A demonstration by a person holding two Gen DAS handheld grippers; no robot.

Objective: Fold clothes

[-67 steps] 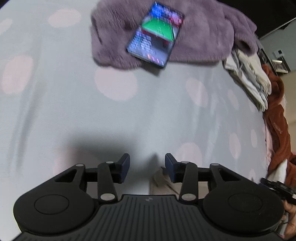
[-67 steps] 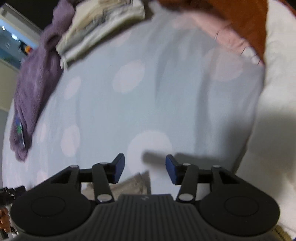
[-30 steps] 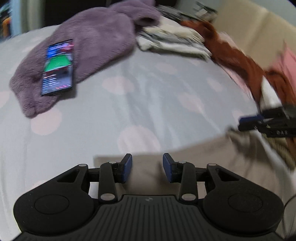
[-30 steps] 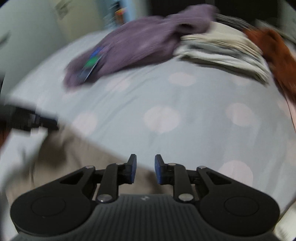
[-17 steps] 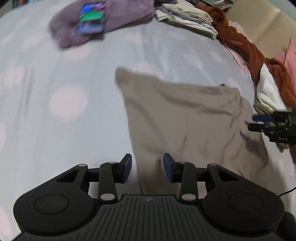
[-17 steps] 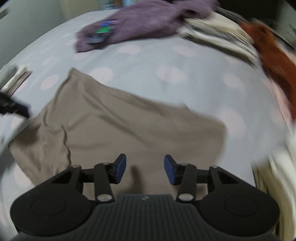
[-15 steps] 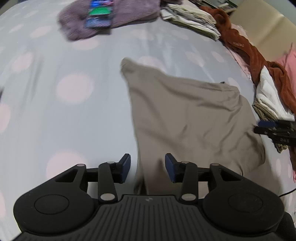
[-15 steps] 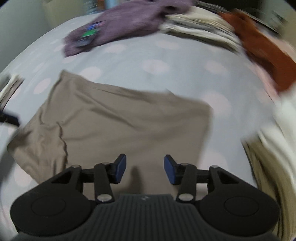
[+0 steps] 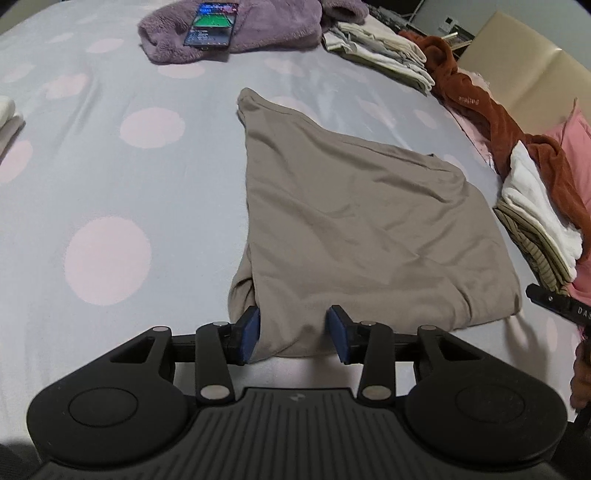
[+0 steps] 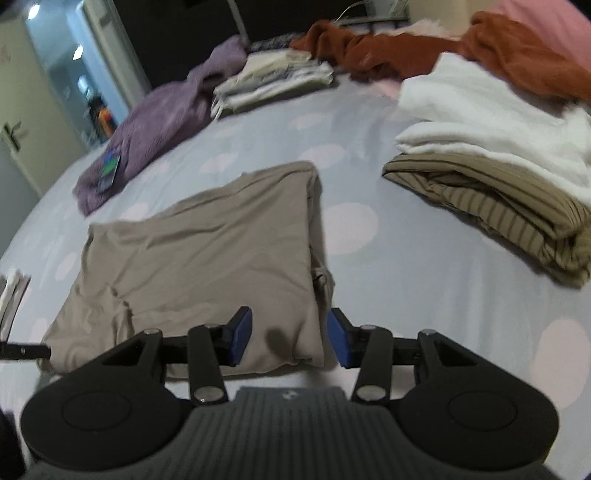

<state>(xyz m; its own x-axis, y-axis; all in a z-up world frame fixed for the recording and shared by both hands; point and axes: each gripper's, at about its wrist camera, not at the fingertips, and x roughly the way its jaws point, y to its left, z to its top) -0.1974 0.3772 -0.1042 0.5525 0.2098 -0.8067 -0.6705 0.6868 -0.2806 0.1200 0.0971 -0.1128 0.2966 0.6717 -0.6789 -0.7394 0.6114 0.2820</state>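
The beige garment (image 9: 354, 221) lay flat on the grey bed sheet with pink dots (image 9: 110, 184), in the middle of the bed, with some wrinkles; one edge was bunched under it at the near left corner. The left gripper (image 9: 294, 329) was at the near edge of the garment with its jaws spread, the cloth between the blue pads (image 9: 252, 330) but not pinched. The right gripper (image 10: 290, 340) was at the other near corner (image 10: 295, 347), its jaws also spread over the cloth; nothing was gripped. A purple fleece (image 9: 258, 26) with a phone (image 9: 211, 25) on it lay at the far side; a folded stack (image 10: 491, 173) of white and striped clothes was just right of the garment; a rust-brown garment (image 9: 491, 110) lay along the right edge.
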